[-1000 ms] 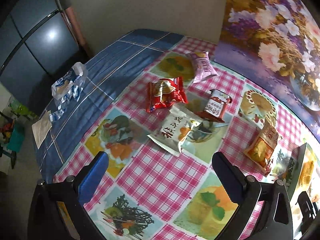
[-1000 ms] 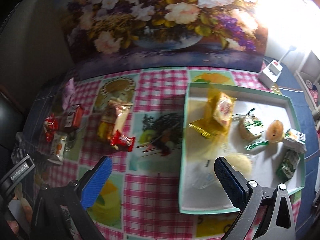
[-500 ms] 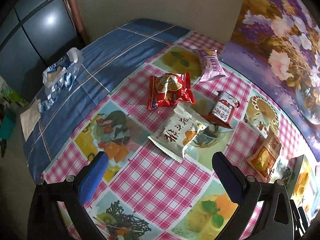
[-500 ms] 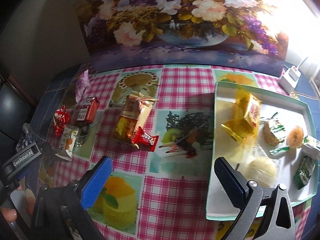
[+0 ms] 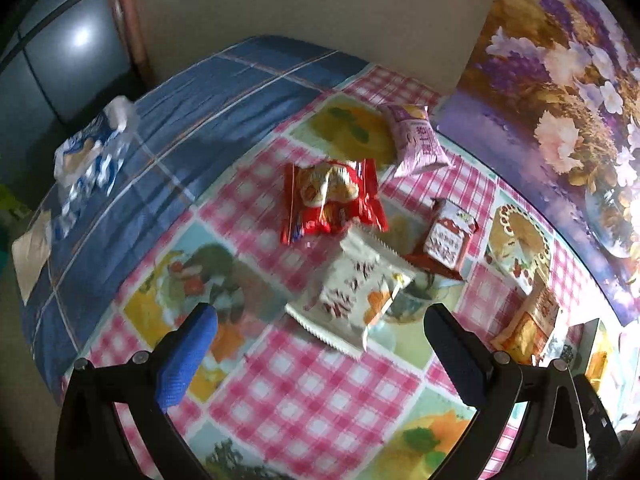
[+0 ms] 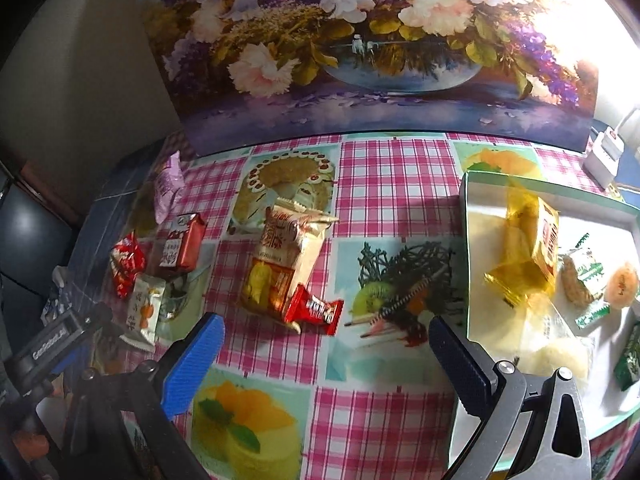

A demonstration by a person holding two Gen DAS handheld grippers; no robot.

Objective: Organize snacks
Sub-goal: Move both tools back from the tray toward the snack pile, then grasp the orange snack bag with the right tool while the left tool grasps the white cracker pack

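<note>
My left gripper [image 5: 320, 344] is open above the checked cloth, just short of a white snack packet [image 5: 352, 296]. Beyond that lie a red packet [image 5: 332, 200], a purple packet [image 5: 418, 140] and a small red-and-white carton [image 5: 450, 236]. My right gripper [image 6: 324, 344] is open too, nothing between its fingers. Ahead of it a small red wrapper [image 6: 314, 310] rests against a tan-and-orange bag [image 6: 286, 260]. A white tray [image 6: 466, 240] at the right holds a yellow packet [image 6: 528, 252] and several other snacks. The left gripper [image 6: 60, 340] shows at the right wrist view's left edge.
A large flower painting [image 6: 380, 48] leans against the wall behind the table. A clear blue-printed bag [image 5: 90, 156] and a paper [image 5: 30, 248] lie on the blue cloth at the far left, near the table's edge. A white device [image 6: 604, 156] sits behind the tray.
Both grippers have moved left and closer to the loose snacks. In the right wrist view the tray slid to the right edge; the white packet now sits nearer the left gripper.
</note>
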